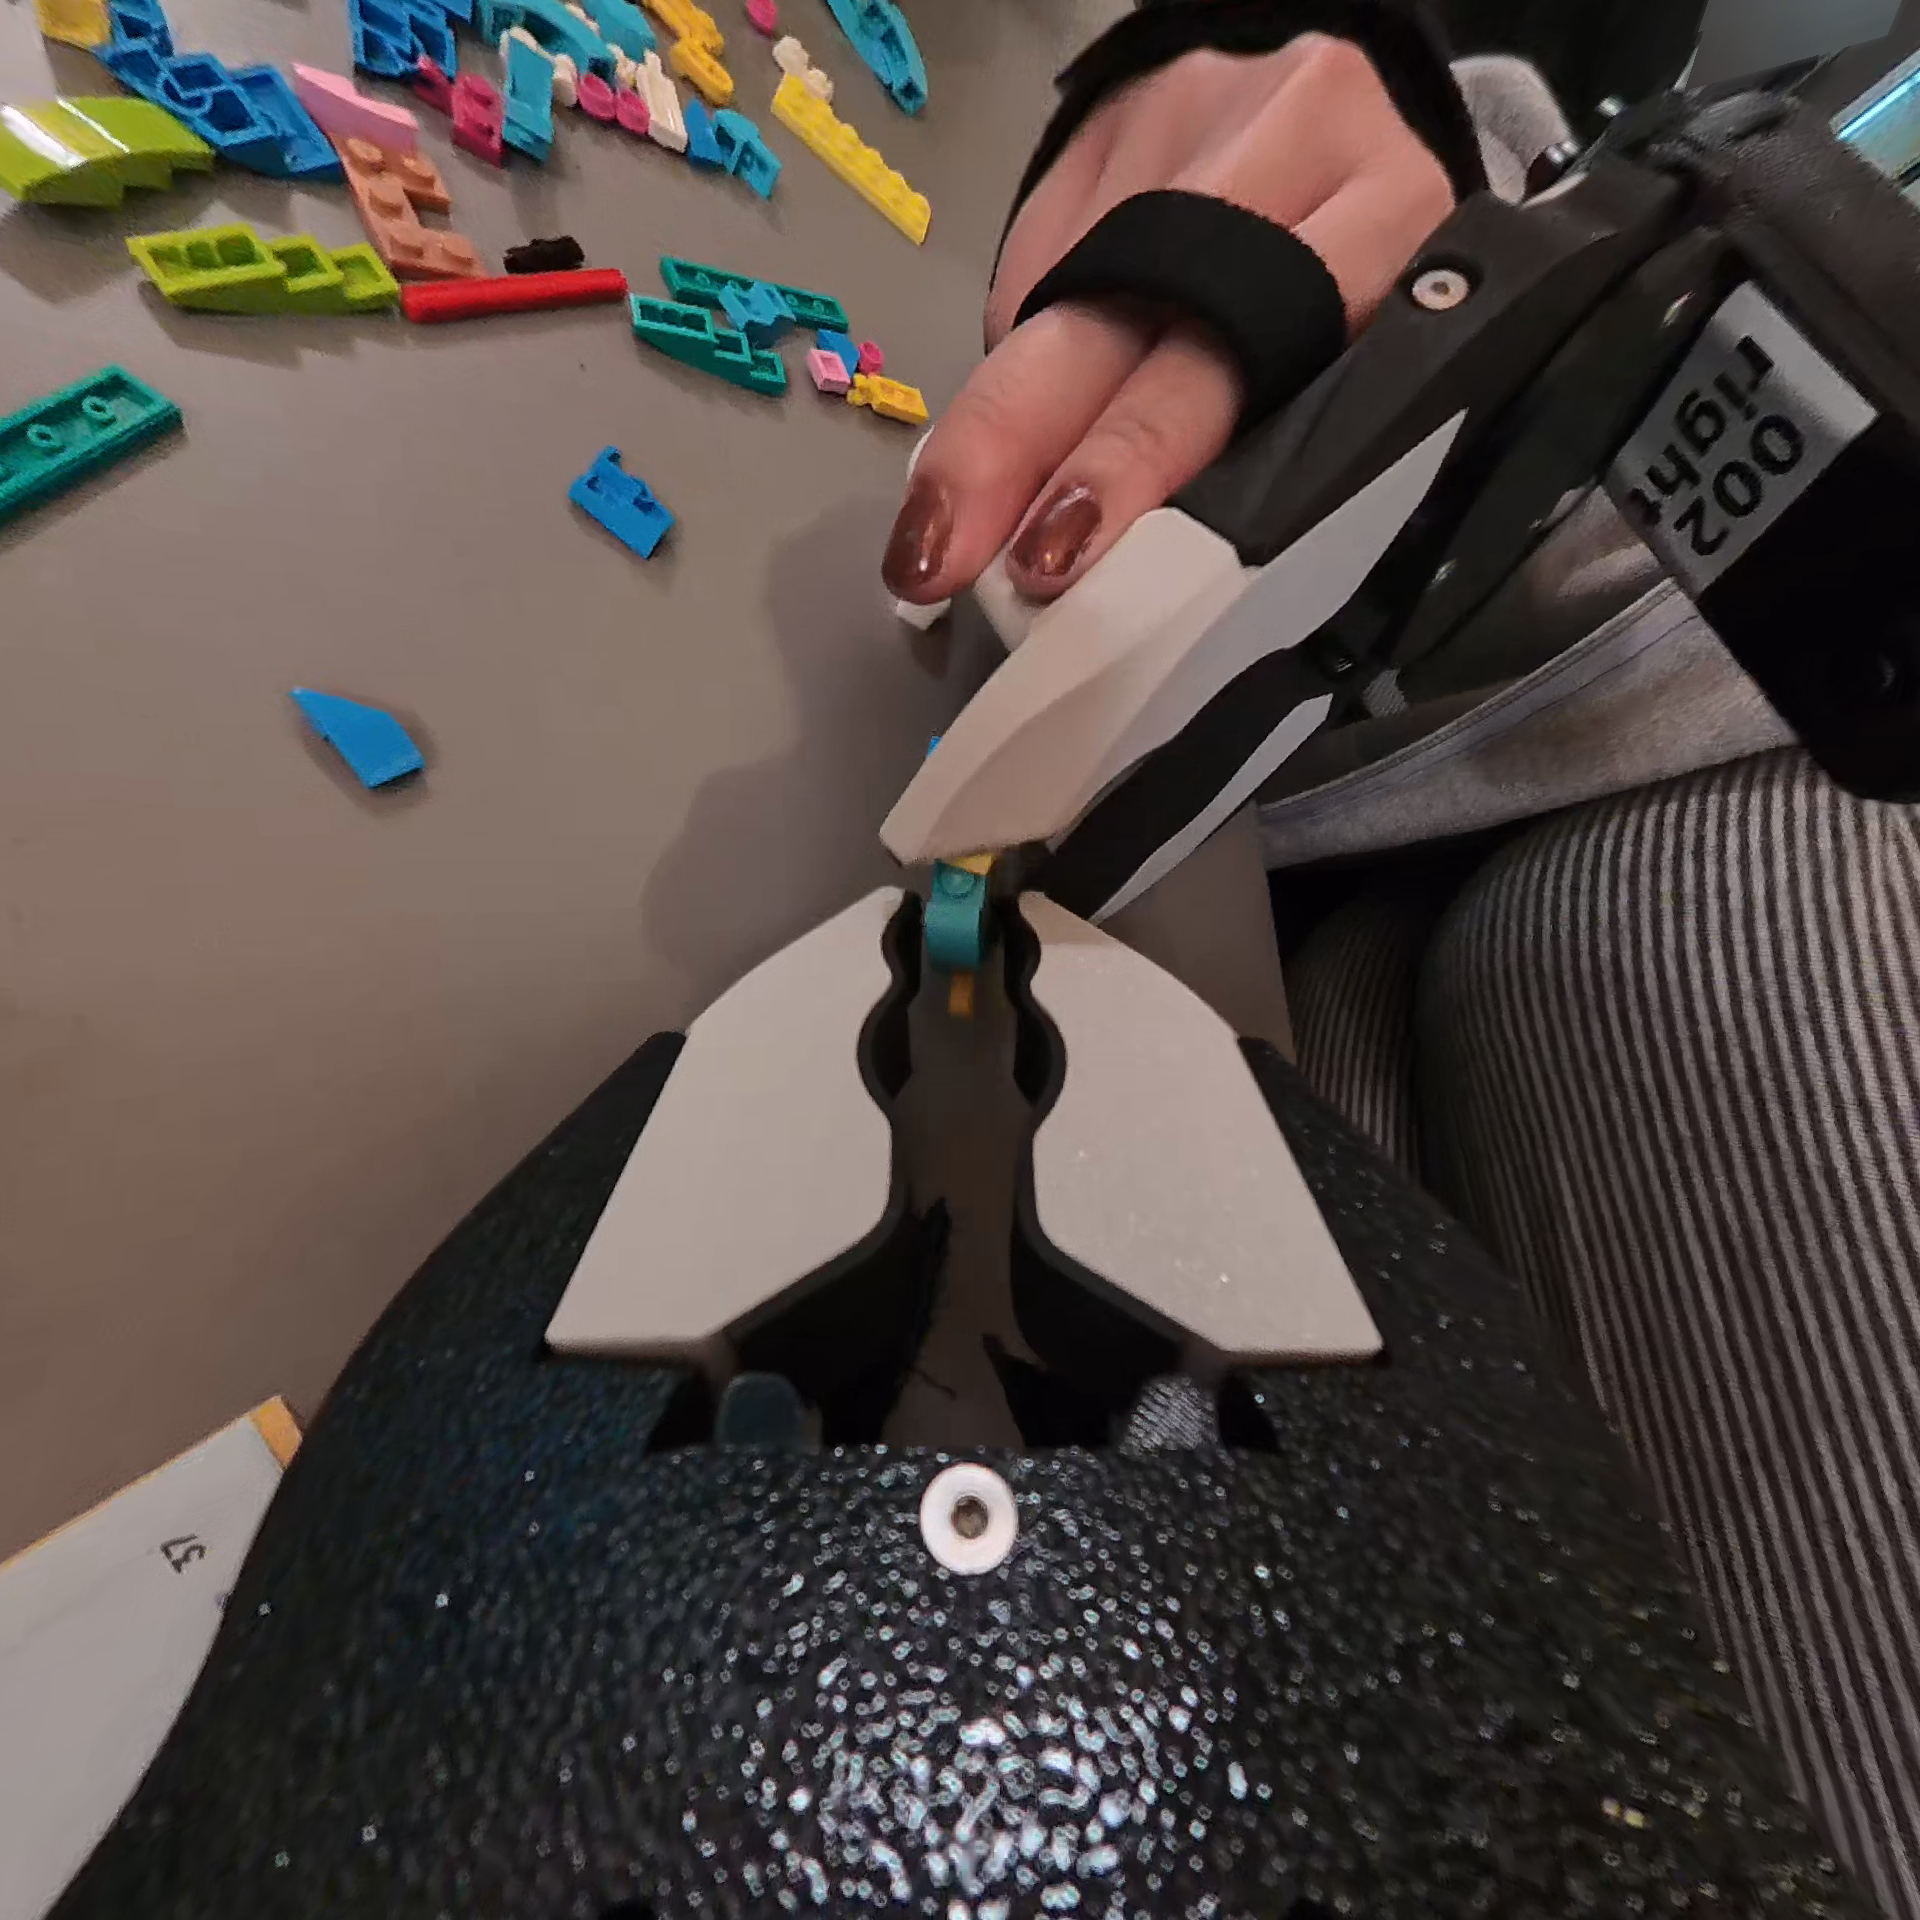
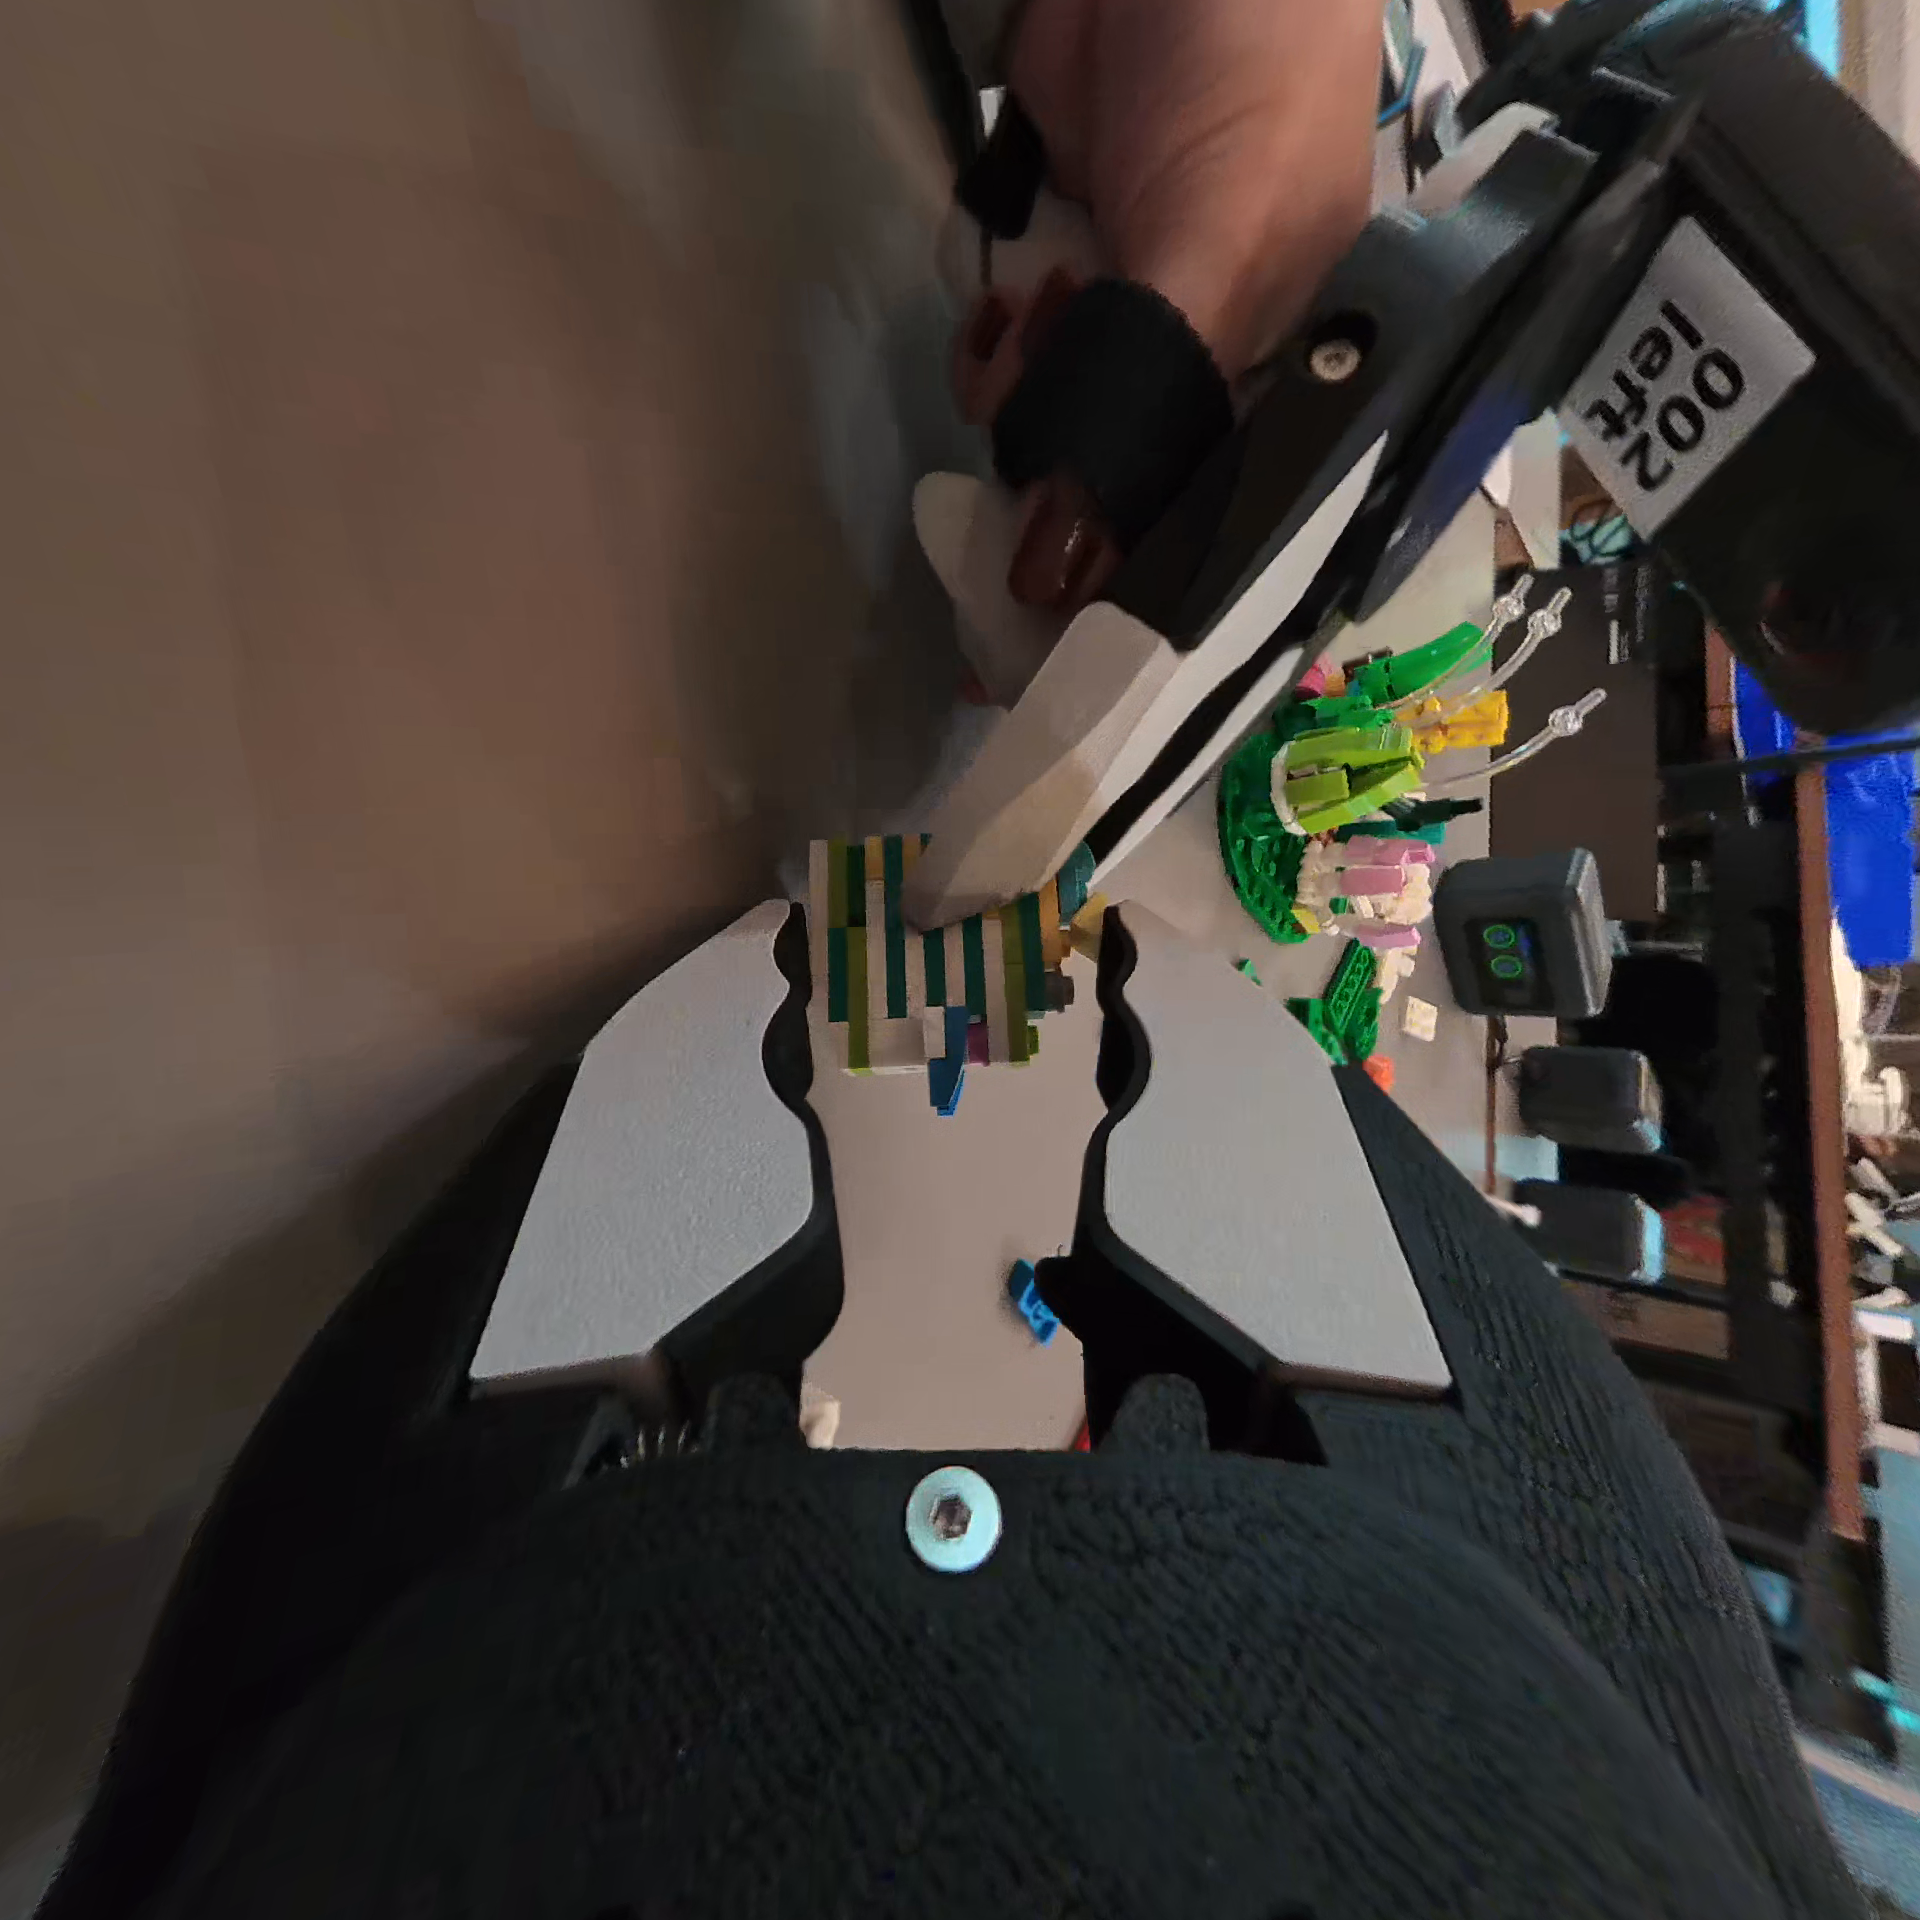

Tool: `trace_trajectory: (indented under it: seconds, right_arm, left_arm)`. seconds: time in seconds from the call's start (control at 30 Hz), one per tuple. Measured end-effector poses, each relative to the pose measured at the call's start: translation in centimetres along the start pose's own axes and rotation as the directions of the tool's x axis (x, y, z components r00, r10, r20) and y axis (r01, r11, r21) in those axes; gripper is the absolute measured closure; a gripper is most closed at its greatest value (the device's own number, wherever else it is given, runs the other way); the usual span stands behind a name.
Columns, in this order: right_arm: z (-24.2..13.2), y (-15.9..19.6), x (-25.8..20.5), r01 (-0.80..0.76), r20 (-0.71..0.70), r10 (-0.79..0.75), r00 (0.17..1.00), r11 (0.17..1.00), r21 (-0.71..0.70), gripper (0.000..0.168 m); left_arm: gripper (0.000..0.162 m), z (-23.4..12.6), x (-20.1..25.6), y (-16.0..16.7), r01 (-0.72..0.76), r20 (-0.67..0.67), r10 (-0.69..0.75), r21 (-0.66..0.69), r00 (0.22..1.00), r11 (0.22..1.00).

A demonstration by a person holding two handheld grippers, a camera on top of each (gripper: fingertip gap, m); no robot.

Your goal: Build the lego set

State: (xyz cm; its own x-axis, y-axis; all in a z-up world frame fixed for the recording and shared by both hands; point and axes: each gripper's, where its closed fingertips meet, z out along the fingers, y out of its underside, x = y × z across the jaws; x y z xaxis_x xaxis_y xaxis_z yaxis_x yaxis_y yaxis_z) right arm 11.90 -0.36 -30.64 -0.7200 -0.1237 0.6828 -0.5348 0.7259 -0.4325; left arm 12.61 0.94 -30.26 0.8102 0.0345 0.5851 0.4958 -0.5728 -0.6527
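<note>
Your striped brick block [image 2: 935, 977], built in layers of white, dark green, lime and yellow, sits between the tips of your right gripper [image 2: 948, 920], whose fingers close against its two sides. Your left gripper [image 1: 961, 914] comes in from above and pinches a small teal piece [image 1: 954, 914] at the block's edge; in the left wrist view its fingers press on that piece with only a narrow gap between them. Both grippers meet at this one spot, near the desk edge closest to you, above your striped trouser leg [image 1: 1662, 1195].

The desk [image 1: 520, 935] is a plain grey-brown top. Toward its far edge lie loose bricks [image 1: 499, 156] in blue, lime, pink, yellow and teal, with a red rod [image 1: 514, 294] among them. Two blue wedges [image 1: 358, 736] lie apart from the rest, nearer you. A sheet of paper [image 1: 114, 1621] lies at the desk's near left corner and bears a handwritten mark.

In the right wrist view a finished green plant model [image 2: 1340, 790] with pale flowers stands further along the desk, a small grey camera [image 2: 1527, 935] beside it, and dark shelving [image 2: 1745, 1039] fills the room behind. Each gripper body carries a grey printed label [image 1: 1735, 468].
</note>
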Motion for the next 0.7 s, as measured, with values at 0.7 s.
trace_trajectory:
  seconds: [0.7]
  right_arm:
    - [-0.2,-1.2,-0.6,0.085,0.131,-0.094,0.987,0.994,0.075,0.112]
  left_arm:
    - [0.153,0.2,1.7,1.4,-0.012,-0.1,-0.004,-0.161,0.995,0.987]
